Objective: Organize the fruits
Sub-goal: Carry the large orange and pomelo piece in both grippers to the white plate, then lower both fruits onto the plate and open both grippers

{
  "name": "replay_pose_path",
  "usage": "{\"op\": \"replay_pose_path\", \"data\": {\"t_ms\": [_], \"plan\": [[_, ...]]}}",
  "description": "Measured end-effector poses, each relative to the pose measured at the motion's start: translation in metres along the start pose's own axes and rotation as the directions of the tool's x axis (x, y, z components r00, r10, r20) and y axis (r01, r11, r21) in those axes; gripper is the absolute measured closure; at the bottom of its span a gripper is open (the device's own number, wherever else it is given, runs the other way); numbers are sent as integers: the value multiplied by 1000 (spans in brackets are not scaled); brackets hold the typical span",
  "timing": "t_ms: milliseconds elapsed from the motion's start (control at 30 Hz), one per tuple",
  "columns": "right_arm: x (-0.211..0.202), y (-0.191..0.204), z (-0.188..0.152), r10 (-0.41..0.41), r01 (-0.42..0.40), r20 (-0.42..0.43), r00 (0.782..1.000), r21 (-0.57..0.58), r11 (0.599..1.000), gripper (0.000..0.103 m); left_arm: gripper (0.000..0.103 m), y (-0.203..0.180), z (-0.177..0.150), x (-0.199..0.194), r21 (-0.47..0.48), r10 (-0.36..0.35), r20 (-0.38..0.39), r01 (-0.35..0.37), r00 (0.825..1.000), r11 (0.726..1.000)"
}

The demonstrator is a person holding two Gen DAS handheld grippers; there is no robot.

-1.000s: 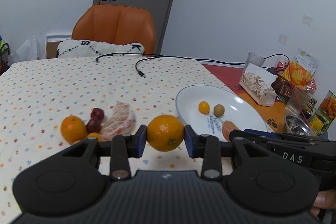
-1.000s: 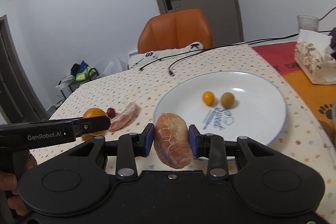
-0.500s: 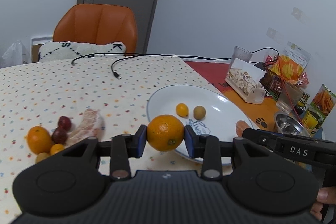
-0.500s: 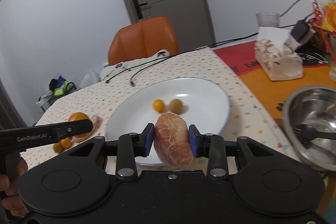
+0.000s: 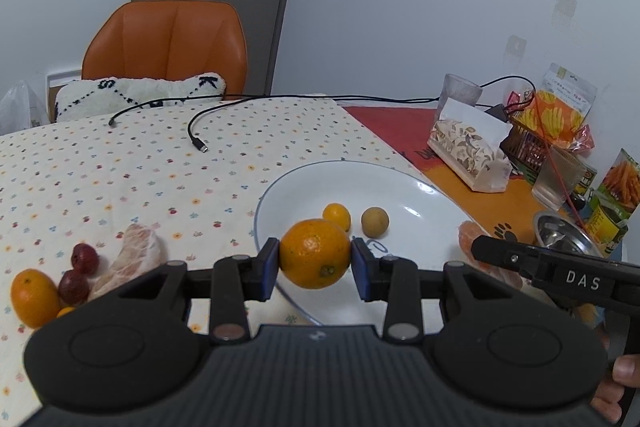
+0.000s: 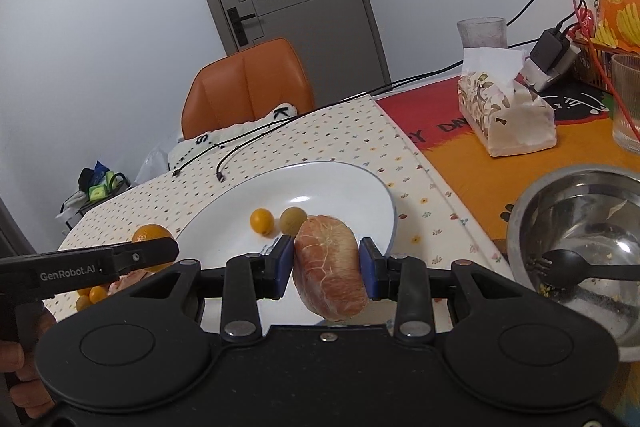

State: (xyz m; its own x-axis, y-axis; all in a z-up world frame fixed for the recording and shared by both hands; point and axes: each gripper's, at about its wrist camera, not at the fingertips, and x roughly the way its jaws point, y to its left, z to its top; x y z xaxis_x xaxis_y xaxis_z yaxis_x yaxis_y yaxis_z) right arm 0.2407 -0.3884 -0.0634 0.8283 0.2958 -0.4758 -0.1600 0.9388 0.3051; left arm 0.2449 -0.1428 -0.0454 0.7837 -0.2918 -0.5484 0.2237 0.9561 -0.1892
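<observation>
My left gripper [image 5: 315,267] is shut on an orange [image 5: 314,253] and holds it above the near left rim of a white plate [image 5: 420,187]. My right gripper [image 6: 327,263] is shut on a peeled pomelo segment [image 6: 330,267], held above the plate's near edge [image 6: 360,179]. A small yellow fruit [image 5: 336,215] and a small green-brown fruit [image 5: 375,222] lie on the plate; both also show in the right wrist view, yellow [image 6: 262,221] and green-brown [image 6: 292,219]. Left of the plate lie another orange [image 5: 34,297], two red fruits [image 5: 79,271] and a second pomelo segment [image 5: 134,259].
A steel bowl [image 6: 576,251] with a black spoon stands right of the plate. A tissue box [image 6: 506,111], glasses and snack bags crowd the far right. Black cables [image 5: 196,131] lie at the table's far side. An orange chair [image 5: 168,43] stands behind.
Both grippers have moved right with their fruit. The orange is now over the plate's near left rim, and the pomelo segment has swung toward the plate's right side, bringing the steel bowl into view.
</observation>
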Motion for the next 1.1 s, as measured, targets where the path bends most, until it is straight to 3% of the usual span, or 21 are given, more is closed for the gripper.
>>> {"op": "replay_pose_path", "data": {"t_ms": [267, 633, 900, 1100], "plan": [[14, -4, 5, 4, -4, -1, 1000, 10, 1000, 69, 67, 1, 3, 17, -2, 18, -21, -18, 1000, 1000], [27, 6, 12, -5, 6, 26, 1000, -22, 1000, 68, 63, 13, 8, 2, -23, 50, 18, -49, 999, 999], [17, 17, 8, -14, 15, 38, 999, -38, 999, 53, 31, 20, 4, -18, -32, 89, 38, -87, 995, 996], [7, 22, 2, 2, -1, 26, 1000, -29, 1000, 38, 23, 24, -1, -34, -38, 105, 48, -103, 993, 994]]}}
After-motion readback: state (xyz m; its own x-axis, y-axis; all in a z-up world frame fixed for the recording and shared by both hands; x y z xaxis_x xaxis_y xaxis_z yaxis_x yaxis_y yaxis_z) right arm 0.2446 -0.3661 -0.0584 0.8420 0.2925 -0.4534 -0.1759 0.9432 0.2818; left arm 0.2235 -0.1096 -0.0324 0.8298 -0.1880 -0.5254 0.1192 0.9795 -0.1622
